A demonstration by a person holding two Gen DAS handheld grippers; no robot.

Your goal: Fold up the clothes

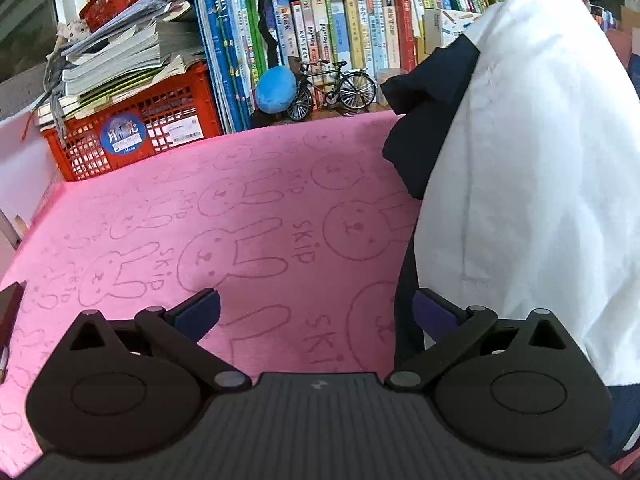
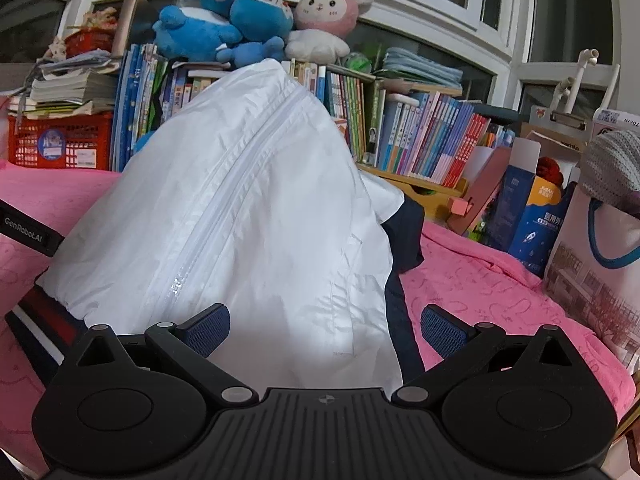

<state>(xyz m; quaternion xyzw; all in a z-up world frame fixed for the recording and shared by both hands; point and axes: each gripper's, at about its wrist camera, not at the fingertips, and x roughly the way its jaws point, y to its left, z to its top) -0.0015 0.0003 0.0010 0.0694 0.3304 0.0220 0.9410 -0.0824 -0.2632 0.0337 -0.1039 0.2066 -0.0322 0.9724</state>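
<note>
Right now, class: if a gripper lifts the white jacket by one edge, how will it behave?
The white jacket will probably flop and drape; its thin fabric is crinkled and bunched in a heap. It looks light for its bulk. The smooth shell may slip between the fingers, and the zipper line may fold more stiffly.

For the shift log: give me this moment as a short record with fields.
surface: pink blanket
garment: white jacket with dark trim, heaped, not folded flat
zipper: closed, running diagonally up the heap
left gripper: open, empty, jacket at its right finger
right gripper: open, facing the jacket
background: books, red crate
</note>
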